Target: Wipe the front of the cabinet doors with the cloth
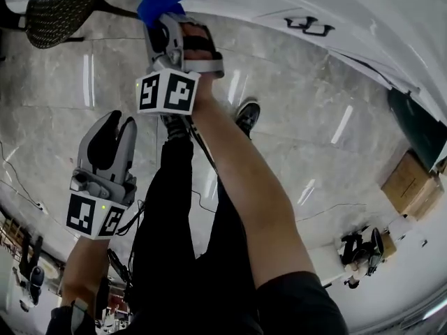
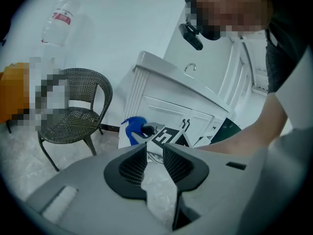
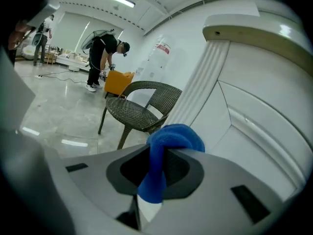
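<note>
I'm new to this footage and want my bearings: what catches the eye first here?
The bright blue cloth, pinched in the right gripper, stands out against the white cabinet close in front of it. The left gripper is held back, open and empty. A dark wicker chair stands beside the cabinet.

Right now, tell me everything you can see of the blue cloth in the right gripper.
The blue cloth looks like soft, fuzzy microfibre, bright blue all over. It is bunched into a wad clamped between the jaws of the right gripper, a rounded lump sticking out past the tips and a tail hanging back between them. It sits close to the white cabinet, near its fluted corner post; contact can't be confirmed.
</note>
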### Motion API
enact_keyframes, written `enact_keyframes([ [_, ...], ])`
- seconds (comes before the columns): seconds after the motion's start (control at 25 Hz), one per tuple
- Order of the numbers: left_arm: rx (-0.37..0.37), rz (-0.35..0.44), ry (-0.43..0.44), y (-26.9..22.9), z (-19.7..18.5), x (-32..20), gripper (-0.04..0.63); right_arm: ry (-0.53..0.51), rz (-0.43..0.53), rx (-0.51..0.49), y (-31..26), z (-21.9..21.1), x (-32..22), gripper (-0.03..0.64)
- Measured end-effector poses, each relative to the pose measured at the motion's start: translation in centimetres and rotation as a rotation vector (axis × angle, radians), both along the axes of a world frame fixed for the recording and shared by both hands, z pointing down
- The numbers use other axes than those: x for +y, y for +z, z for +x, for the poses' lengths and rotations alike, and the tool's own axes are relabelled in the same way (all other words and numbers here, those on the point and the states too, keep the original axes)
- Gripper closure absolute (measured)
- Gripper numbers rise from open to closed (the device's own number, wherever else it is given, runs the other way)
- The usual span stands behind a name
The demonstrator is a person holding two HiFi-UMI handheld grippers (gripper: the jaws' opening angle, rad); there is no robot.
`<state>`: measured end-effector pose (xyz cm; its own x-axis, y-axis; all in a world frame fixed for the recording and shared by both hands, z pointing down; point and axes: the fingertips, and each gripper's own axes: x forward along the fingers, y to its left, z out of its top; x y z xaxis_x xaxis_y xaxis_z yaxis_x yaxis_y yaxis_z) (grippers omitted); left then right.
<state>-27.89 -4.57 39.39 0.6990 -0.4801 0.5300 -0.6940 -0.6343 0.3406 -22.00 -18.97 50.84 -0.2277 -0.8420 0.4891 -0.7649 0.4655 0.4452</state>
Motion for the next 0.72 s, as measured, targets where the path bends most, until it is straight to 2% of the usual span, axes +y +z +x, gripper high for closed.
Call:
enact_keyframes([
  [0.16, 0.005, -0.012, -0.017, 0.6, -0.1, 0.2, 0.491, 0.071, 0.006, -0.037, 0.2, 3.2, 0.1, 0.56],
  [0.44, -0.019, 0.037, 0.025, 1.6, 3.9, 0.1, 0.491, 0.135, 0.016, -0.065, 0.7, 9.6, 1.7, 0.559],
  [0.72, -0.014, 0.017, 0.043, 3.0, 8.7, 1.1, 0.491, 0.408, -0.004, -0.135, 1.0, 20.0, 6.0, 0.559],
])
